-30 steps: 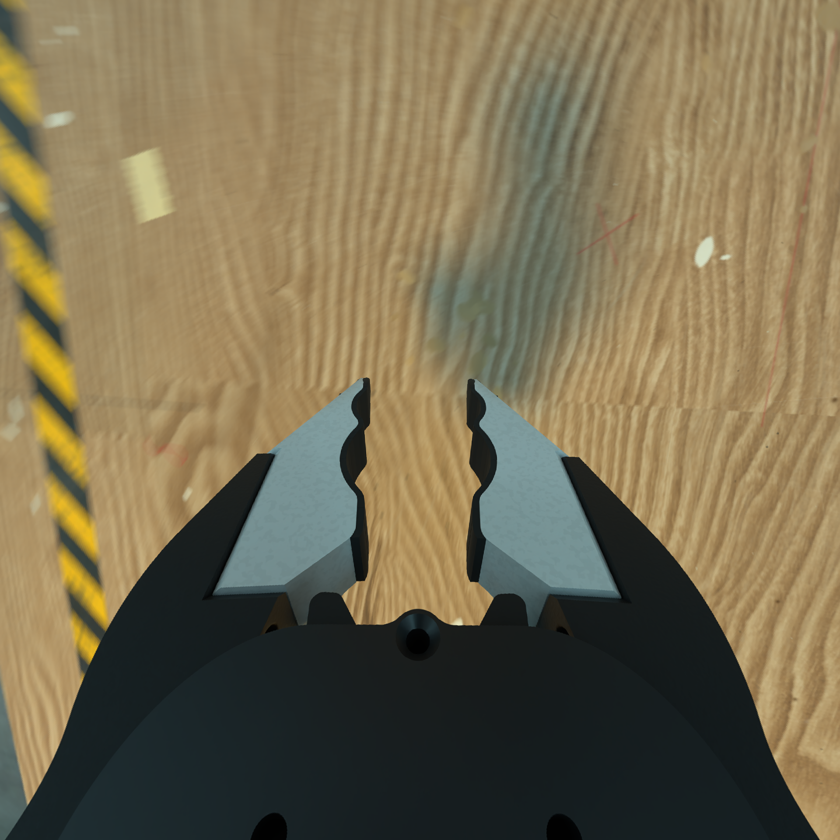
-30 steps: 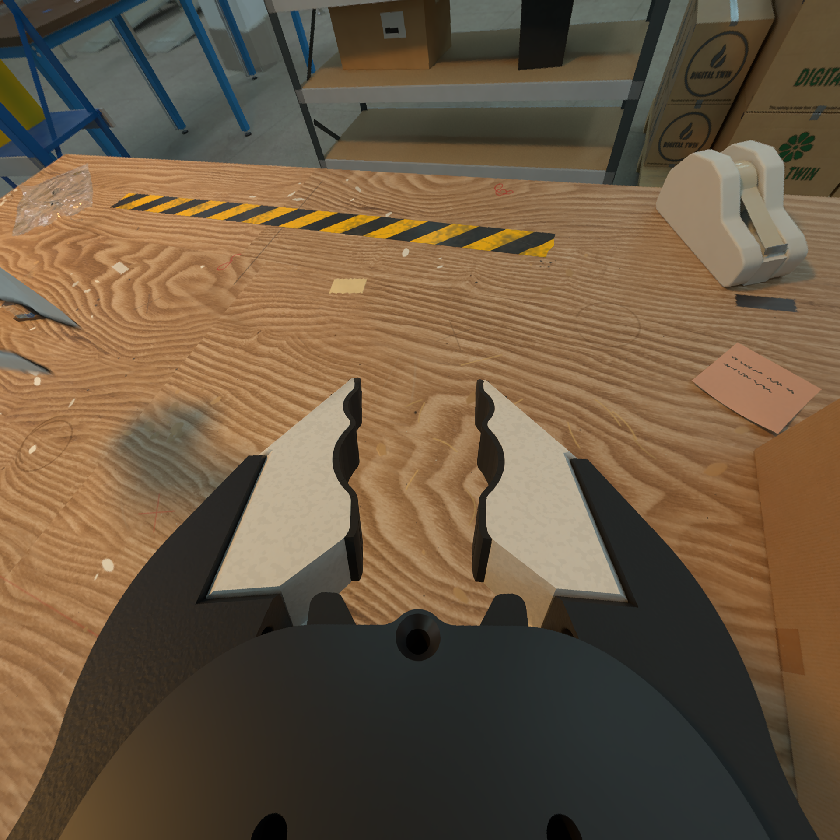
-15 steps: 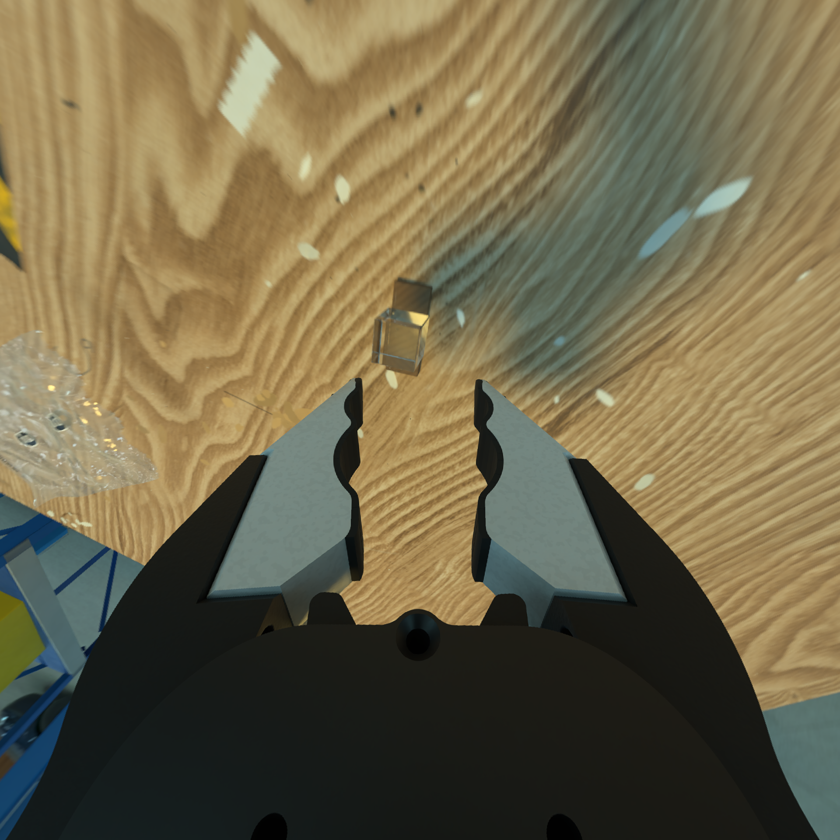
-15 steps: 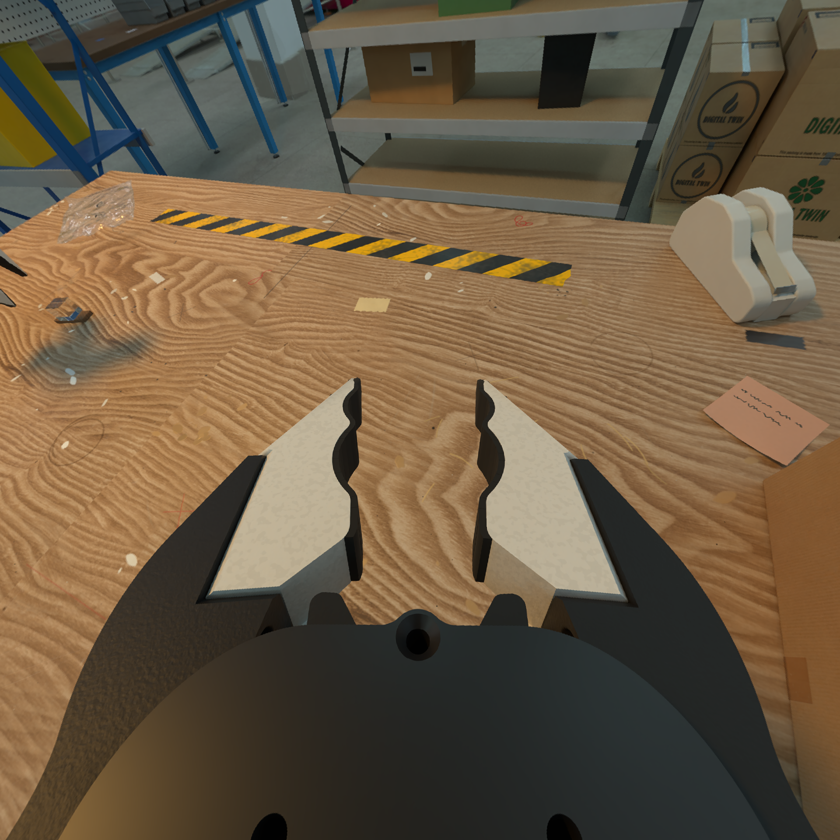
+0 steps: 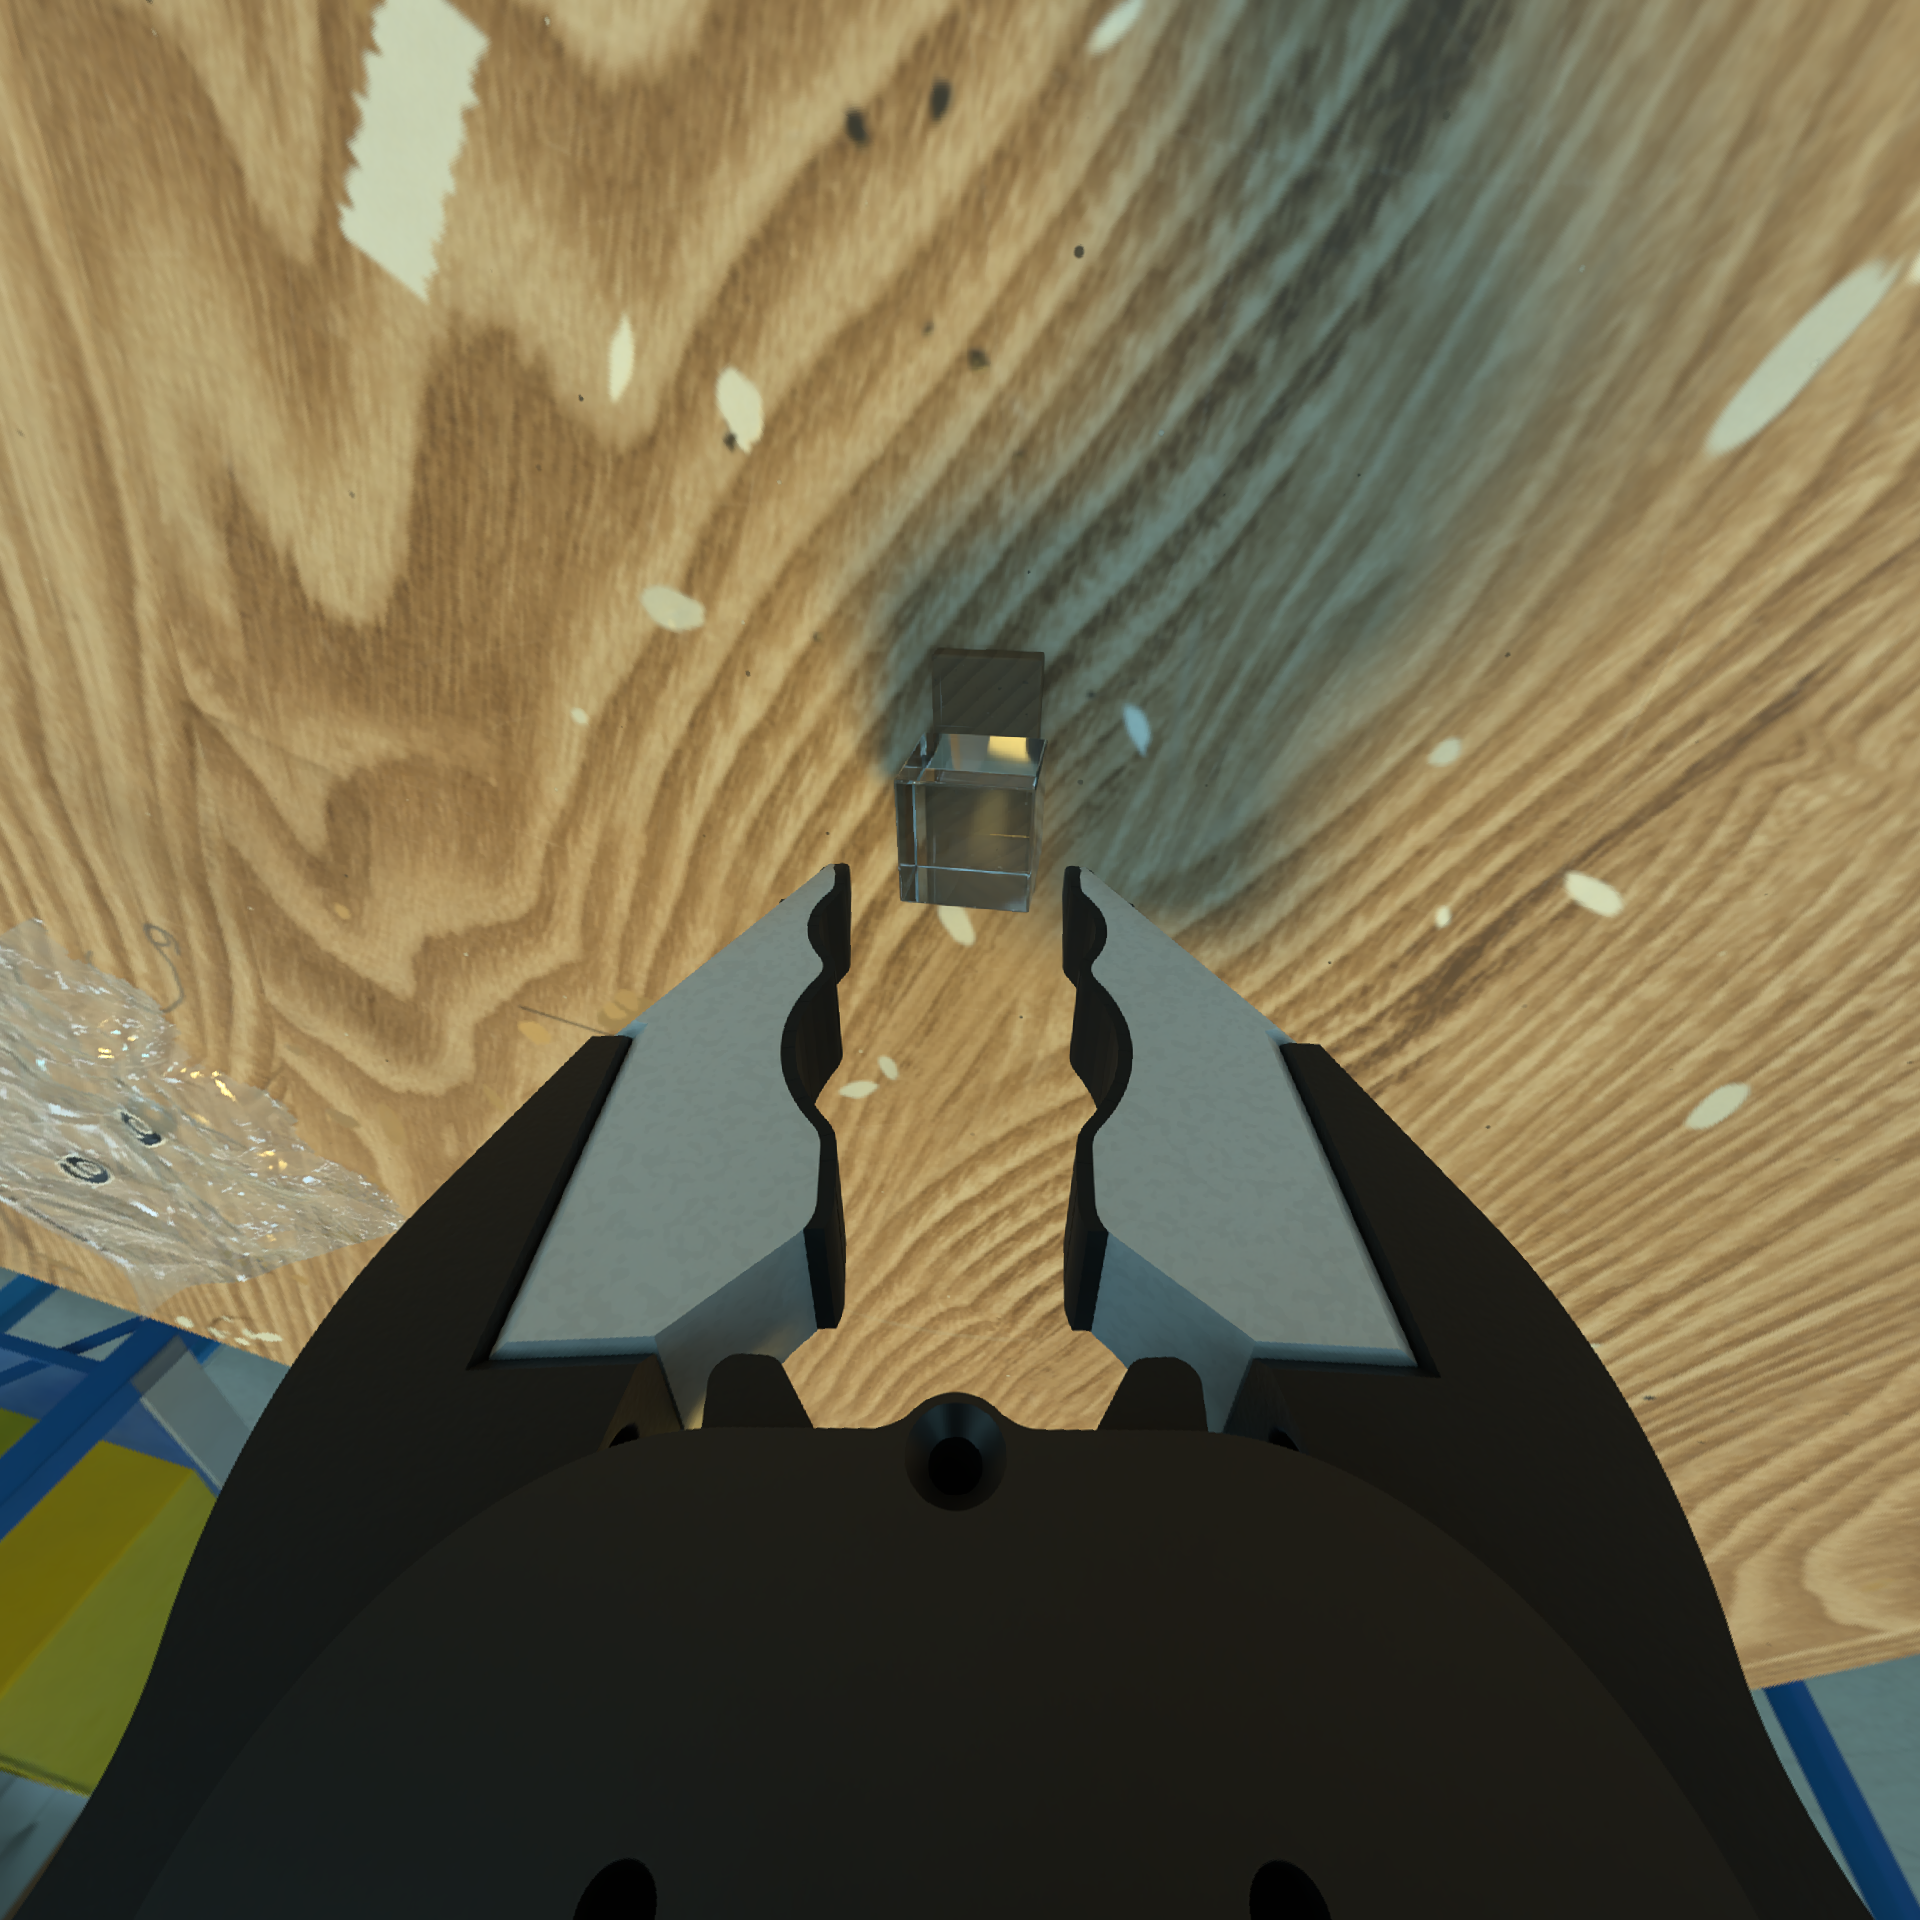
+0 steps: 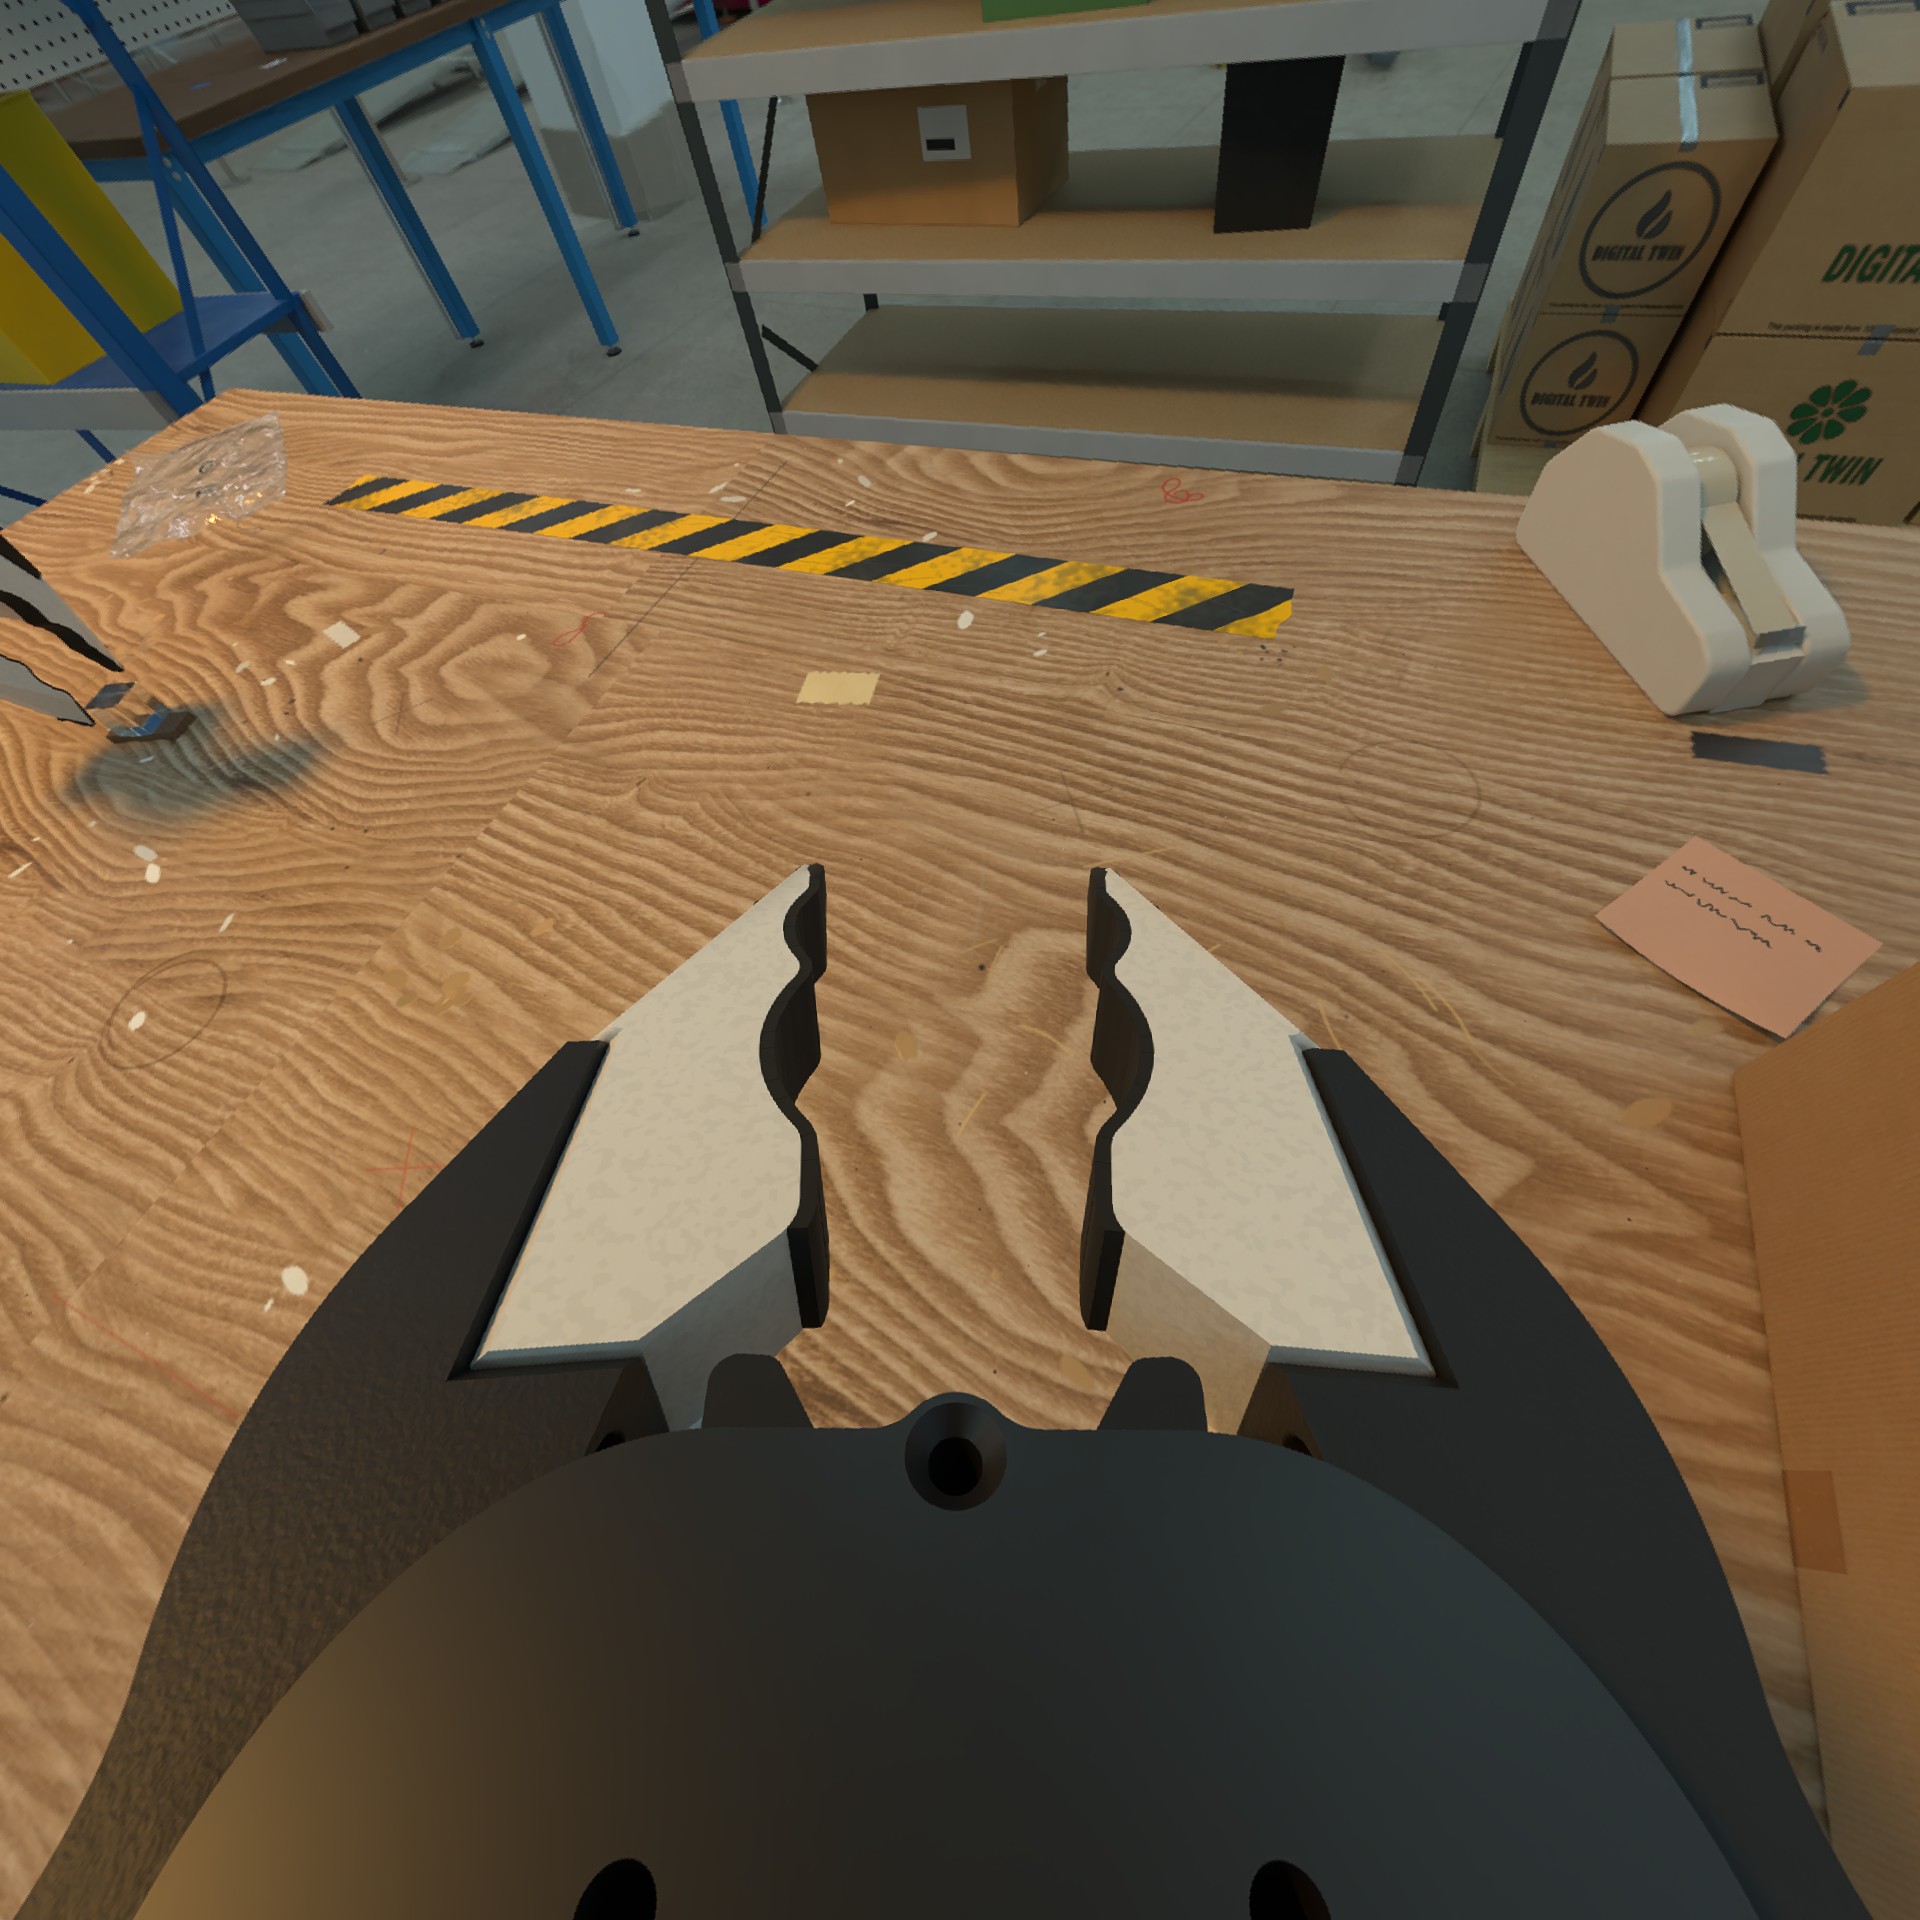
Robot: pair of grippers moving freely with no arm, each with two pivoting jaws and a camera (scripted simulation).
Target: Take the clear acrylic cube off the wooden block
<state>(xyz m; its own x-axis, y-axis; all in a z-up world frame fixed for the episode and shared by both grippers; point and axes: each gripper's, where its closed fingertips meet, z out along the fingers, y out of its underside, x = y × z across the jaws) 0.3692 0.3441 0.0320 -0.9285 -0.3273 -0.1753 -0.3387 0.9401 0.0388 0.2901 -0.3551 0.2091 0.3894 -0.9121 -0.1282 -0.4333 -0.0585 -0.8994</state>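
We see one clear cube [image 5: 968, 831] on the table [image 5: 1455, 1091], just ahead of our left gripper [image 5: 956, 883], whose two fingers stand apart with nothing between them. A darker block [image 5: 987, 691] shows just behind the cube; we cannot tell whether they touch. One plastic bag [image 5: 135, 1143] lies left. Our right gripper [image 6: 956, 883], well apart, gapes empty near one tape dispenser [image 6: 1683, 561] and one note [image 6: 1740, 935].

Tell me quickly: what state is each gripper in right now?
Left gripper: open, holding nothing; the clear acrylic cube sits just ahead of its fingertips.
Right gripper: open, holding nothing, above the table.
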